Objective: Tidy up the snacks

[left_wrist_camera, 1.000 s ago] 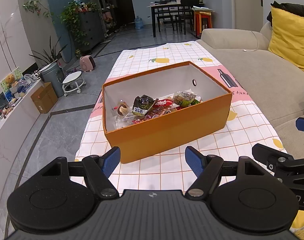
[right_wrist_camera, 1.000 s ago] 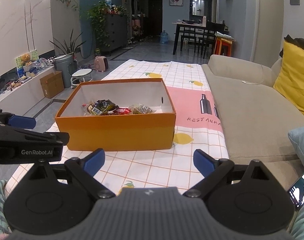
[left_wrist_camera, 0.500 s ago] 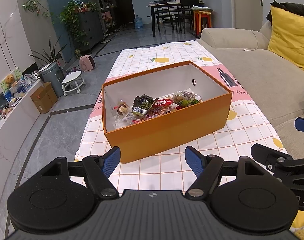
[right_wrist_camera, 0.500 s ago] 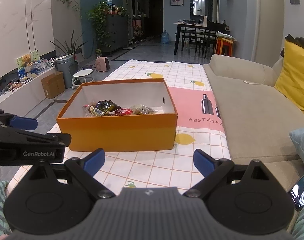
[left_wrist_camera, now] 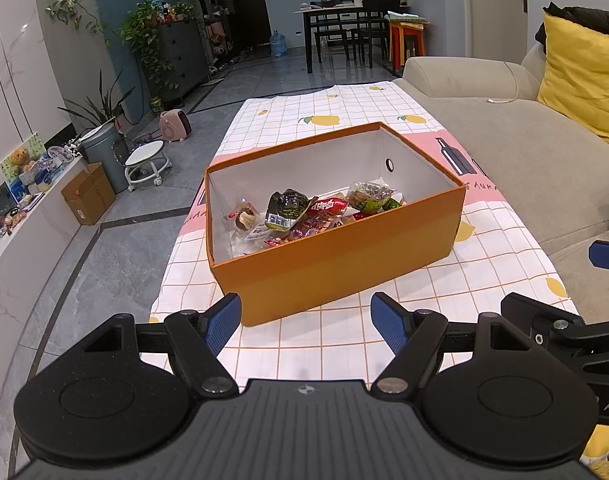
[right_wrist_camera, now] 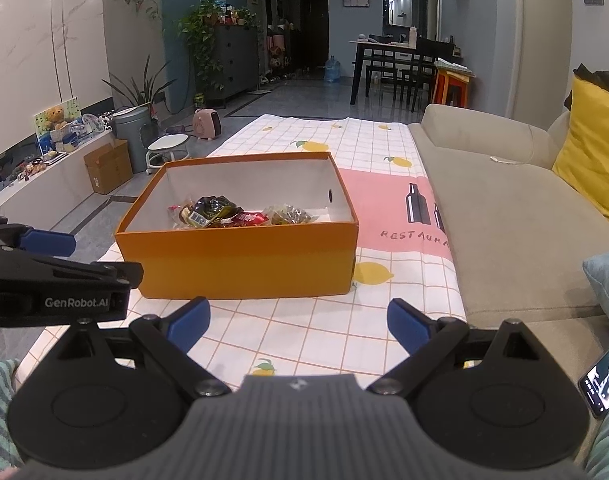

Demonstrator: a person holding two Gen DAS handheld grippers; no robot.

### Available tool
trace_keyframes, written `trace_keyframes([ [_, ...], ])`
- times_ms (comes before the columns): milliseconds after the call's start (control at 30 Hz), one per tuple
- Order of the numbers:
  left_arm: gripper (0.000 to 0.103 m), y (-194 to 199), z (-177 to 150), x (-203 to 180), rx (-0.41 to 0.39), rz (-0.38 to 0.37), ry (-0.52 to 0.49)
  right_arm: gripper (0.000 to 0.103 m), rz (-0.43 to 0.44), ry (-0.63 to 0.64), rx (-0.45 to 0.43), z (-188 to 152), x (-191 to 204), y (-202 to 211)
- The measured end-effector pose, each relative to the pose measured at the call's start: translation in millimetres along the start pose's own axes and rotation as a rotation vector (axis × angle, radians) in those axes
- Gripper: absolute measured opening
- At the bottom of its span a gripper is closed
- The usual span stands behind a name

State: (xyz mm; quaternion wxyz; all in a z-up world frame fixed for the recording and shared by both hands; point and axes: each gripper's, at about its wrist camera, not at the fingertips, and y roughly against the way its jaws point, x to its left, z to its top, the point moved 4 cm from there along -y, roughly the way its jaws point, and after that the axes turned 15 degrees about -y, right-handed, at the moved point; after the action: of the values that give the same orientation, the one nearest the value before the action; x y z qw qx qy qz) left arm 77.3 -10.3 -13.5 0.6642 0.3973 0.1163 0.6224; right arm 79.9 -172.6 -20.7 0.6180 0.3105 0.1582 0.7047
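An open orange box (left_wrist_camera: 344,252) (right_wrist_camera: 240,256) stands on the checked tablecloth (left_wrist_camera: 324,344) (right_wrist_camera: 304,328), white inside. Several wrapped snacks (left_wrist_camera: 304,212) (right_wrist_camera: 232,212) lie in a heap on its floor: a dark green packet, red wrappers, a clear bag of nuts. My left gripper (left_wrist_camera: 306,324) hovers open just in front of the box's near wall, nothing between its blue pads. My right gripper (right_wrist_camera: 298,324) is open too, a little back from the box and empty. Each gripper shows at the edge of the other's view.
A beige sofa (left_wrist_camera: 524,160) (right_wrist_camera: 516,216) with a yellow cushion (left_wrist_camera: 584,76) runs along the right of the table. A phone (right_wrist_camera: 602,376) lies at the lower right. Left of the table is tiled floor with a small stool (left_wrist_camera: 144,160) and a cardboard carton (left_wrist_camera: 90,194).
The right gripper has drifted slightly back and left from the box. The left gripper has hardly moved; both stay open.
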Motion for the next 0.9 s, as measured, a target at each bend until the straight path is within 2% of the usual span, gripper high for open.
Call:
trace_keyframes([
  [900, 0.086, 0.7, 0.0, -0.6, 0.0, -0.011, 0.001, 0.092, -0.017, 0.005, 0.02, -2.6, -0.5, -5.1],
])
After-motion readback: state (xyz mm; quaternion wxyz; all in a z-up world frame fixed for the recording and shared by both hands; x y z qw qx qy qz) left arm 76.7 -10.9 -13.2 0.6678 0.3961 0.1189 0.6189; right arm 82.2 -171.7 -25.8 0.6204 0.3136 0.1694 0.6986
